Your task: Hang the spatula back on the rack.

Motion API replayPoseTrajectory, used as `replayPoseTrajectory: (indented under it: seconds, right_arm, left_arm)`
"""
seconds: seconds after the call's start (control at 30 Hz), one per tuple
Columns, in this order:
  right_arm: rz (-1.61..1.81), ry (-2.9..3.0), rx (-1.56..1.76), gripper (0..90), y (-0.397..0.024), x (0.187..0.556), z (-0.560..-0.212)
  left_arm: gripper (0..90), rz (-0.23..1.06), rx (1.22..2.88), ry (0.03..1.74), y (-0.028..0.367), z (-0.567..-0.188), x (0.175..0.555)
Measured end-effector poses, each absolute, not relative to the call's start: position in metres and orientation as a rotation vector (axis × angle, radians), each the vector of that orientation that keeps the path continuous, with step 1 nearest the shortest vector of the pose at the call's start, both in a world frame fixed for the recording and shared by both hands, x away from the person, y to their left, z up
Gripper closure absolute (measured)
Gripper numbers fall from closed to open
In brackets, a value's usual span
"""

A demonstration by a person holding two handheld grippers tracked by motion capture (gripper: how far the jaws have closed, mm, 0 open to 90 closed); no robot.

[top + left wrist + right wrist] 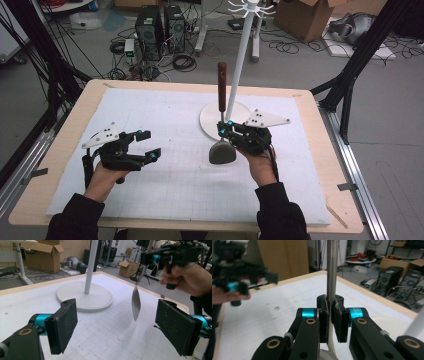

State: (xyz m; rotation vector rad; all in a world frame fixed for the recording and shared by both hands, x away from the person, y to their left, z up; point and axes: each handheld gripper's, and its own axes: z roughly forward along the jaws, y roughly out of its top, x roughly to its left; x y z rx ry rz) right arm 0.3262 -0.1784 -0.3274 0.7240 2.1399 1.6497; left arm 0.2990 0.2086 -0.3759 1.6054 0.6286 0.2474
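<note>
My right gripper [223, 129] [332, 320] is shut on the thin metal shaft of a spatula [222, 85]. The spatula stands upright, its brown handle on top and its grey blade [222, 152] hanging just above the white mat. In the left gripper view the blade [136, 303] hangs edge-on beyond my pads, with the right gripper [160, 257] above it. My left gripper [150, 144] [120, 327] is open over the mat to the left, nothing between its jaws. A white hook stand [242, 55] rises from a round base [212, 122] [85, 296] right behind the spatula.
A white gridded mat [165, 180] covers the wooden table [70, 135]. On the floor beyond the far edge are computer towers [160, 27], cables and cardboard boxes [305, 17]. Black frame legs [350, 75] stand at both sides of the table.
</note>
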Motion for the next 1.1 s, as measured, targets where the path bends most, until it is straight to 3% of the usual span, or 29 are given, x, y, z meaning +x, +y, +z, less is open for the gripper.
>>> replayPoseTrajectory:
  seconds: [1.1]
  right_arm:
    - [1.505,1.913,0.965,84.3,-0.187,0.384,-0.262]
  left_arm:
    - [19.2,0.219,1.612,0.634,0.219,-0.393,0.294]
